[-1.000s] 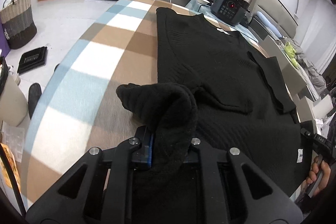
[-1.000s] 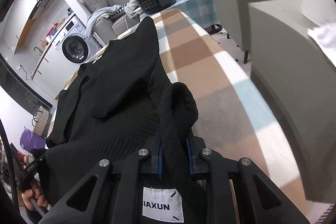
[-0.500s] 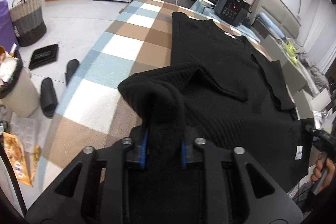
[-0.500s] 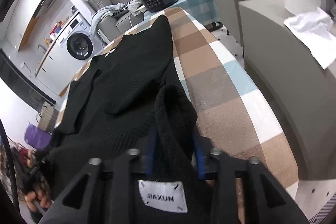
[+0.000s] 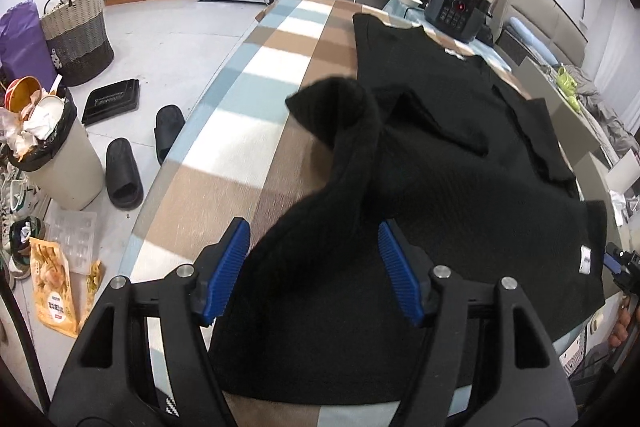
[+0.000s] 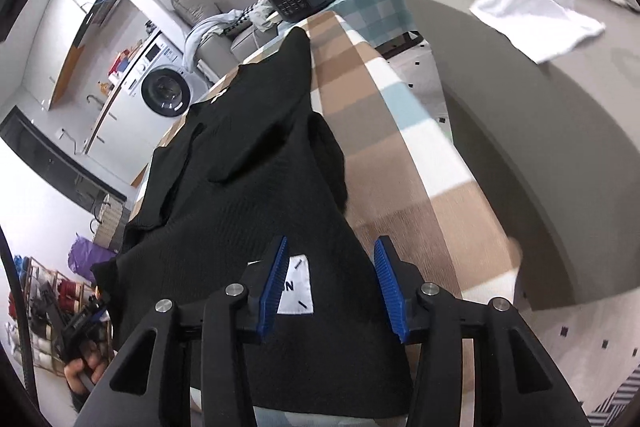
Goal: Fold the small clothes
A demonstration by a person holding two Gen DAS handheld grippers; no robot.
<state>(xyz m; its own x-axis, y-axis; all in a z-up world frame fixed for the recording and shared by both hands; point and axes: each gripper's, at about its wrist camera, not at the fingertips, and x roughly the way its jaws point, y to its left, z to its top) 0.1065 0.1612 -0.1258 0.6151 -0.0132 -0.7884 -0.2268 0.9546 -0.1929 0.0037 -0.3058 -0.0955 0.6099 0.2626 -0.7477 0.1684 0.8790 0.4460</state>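
Our left gripper (image 5: pixel 314 267) and right gripper (image 6: pixel 329 281) have just been opening; both jaws stand released, the black knitted sweater (image 5: pixel 460 163) lying between them unpinched on the checked brown-and-blue worktop (image 5: pixel 256 131). A second ago both clenched bunched hem. We judge the raised fold near the left edge may slump or snag a pad as we withdraw.
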